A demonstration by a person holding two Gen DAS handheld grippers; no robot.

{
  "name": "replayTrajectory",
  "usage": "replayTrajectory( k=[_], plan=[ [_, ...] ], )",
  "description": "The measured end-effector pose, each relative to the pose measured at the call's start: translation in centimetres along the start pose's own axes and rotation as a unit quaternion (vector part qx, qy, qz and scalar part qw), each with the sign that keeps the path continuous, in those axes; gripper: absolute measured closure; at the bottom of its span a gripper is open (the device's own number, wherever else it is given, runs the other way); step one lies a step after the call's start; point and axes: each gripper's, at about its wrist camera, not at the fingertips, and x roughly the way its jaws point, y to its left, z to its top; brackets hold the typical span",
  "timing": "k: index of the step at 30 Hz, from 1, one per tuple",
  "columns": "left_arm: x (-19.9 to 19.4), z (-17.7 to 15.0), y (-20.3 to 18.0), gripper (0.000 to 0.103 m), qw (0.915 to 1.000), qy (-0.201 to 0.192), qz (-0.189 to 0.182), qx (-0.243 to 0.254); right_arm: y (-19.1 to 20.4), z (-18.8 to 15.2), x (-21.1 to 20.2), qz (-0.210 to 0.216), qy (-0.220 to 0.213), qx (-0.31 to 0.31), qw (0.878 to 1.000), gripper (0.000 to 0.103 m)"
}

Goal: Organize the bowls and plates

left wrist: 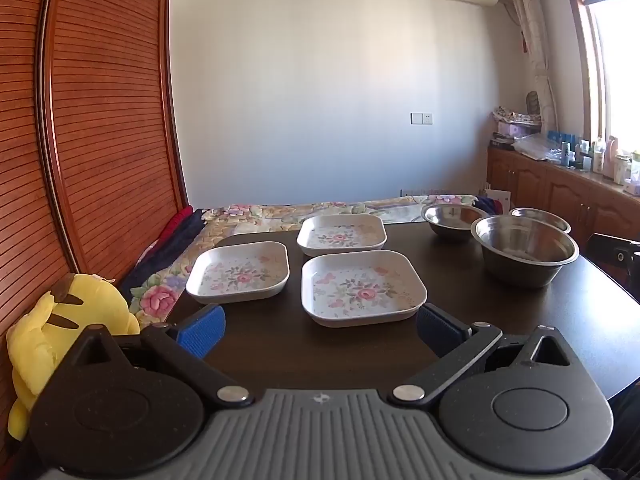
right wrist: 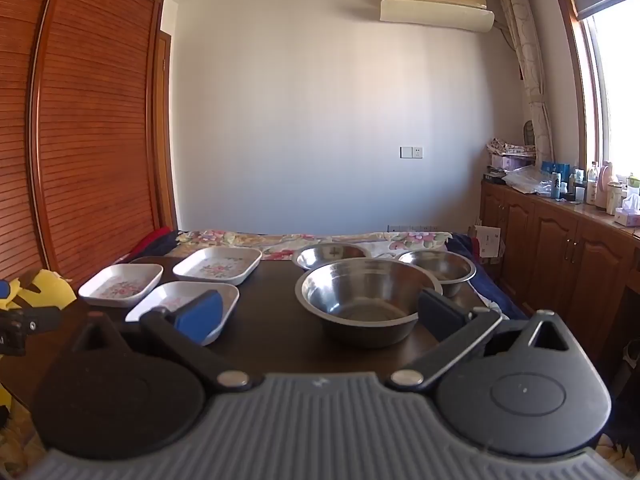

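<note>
While both tongs gape (empty), a plush toy (left wrist: 60, 320) flanks the table (left wrist: 540, 320)

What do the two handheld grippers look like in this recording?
Both match: the left gripper and right gripper have black linkage arms with silver pivot bolts, round black housings, a ribbed grey centre body, and ribbed blue finger pads. No cables, hands or sleeves show.

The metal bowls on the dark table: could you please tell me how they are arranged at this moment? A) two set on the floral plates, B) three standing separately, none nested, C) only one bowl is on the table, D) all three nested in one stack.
B: the right wrist view shows the near bowl, the far left bowl and the far right bowl each standing on its own on the table.
</note>
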Motion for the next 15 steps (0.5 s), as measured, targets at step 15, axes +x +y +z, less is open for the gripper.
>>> replayTrajectory(
  k=[15],
  plan=[
    [-0.32, 0.43, 0.12, 0.0, 1.0, -0.008, 0.0, 0.003, -0.39, -0.15, 0.09, 0.0, 0.002, 0.003, 1.0, 0.0]
  ],
)
